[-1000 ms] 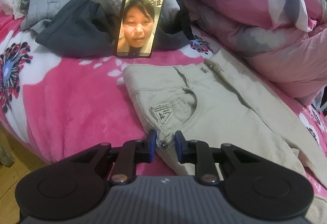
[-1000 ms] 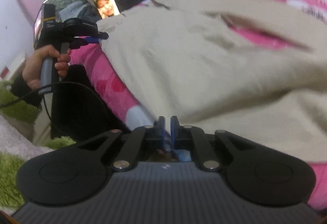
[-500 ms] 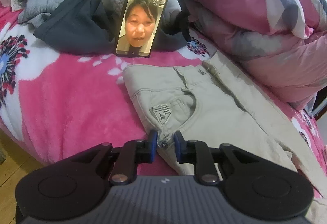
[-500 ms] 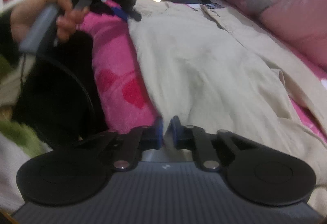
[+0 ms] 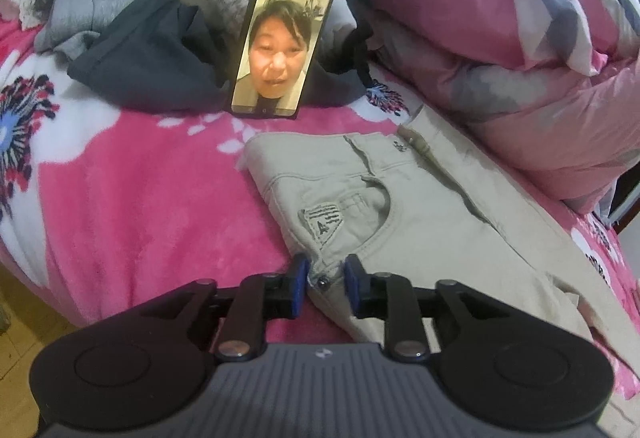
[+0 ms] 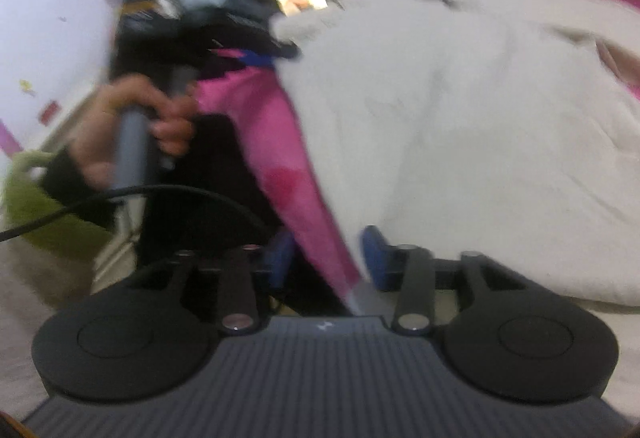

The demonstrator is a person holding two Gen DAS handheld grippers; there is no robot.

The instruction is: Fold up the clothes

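Beige trousers (image 5: 420, 222) lie flat on the pink flowered blanket (image 5: 140, 178), waistband toward the phone. My left gripper (image 5: 324, 274) sits at their near edge by the pocket. Its jaws are opening, with the riveted edge of the trousers loose between the blue pads. In the blurred right wrist view the trousers (image 6: 460, 126) fill the right side. My right gripper (image 6: 326, 258) is at their near edge over the side of the bed; its jaws are opening, with only the blanket's edge seen in the gap. A hand (image 6: 132, 134) holds the left gripper (image 6: 256, 56) farther along that edge.
A phone (image 5: 280, 38) showing a video call leans upright against a pile of clothes (image 5: 140, 38) at the back. A bulky pink quilt (image 5: 500, 18) lies along the right. The bed's edge drops to the floor at the lower left. A black cable (image 6: 160, 194) hangs beside the bed.
The right gripper's jaws, shut half a second ago, now stand apart, and its view has swung. The left gripper's jaws have spread slightly on the trouser edge; it has stayed in place.
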